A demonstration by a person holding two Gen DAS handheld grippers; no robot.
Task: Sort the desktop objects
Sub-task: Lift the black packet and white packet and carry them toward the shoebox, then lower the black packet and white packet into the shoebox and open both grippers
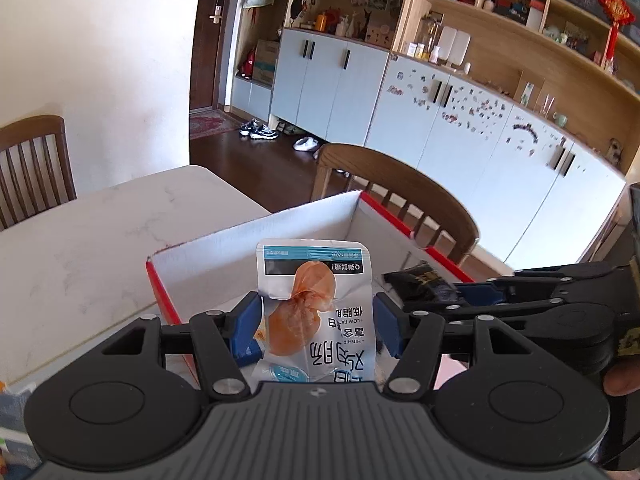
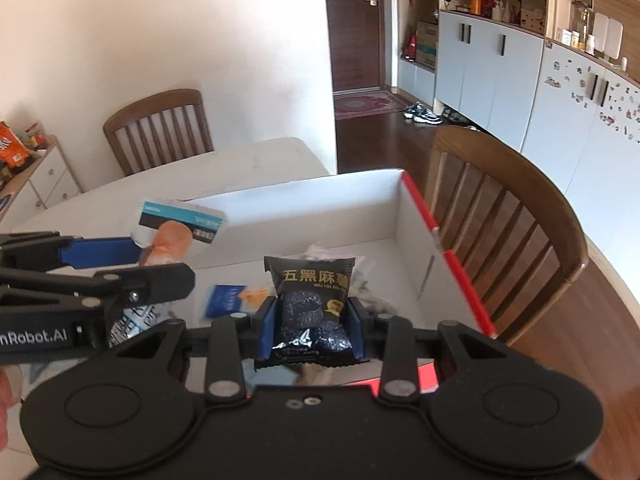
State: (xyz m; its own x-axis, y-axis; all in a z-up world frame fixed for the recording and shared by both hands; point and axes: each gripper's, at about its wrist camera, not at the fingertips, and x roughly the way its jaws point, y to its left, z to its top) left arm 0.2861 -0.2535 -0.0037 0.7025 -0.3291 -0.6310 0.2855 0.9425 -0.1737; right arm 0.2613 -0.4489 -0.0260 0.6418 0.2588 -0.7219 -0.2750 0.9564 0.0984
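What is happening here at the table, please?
A person is sorting snacks into a box on the table, with a tool in each hand. The left tool holds a white chicken packet, and the right tool holds a black packet. Both packets are over the open box, not yet dropped. A blue packet and some others already lie inside the box.

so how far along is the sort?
Done: the box already holds a blue packet and a clear-wrapped item. In hand: the left gripper grips a white chicken packet, the right gripper a black sesame packet, both over the box. Left: release both; other items on the table are out of view.
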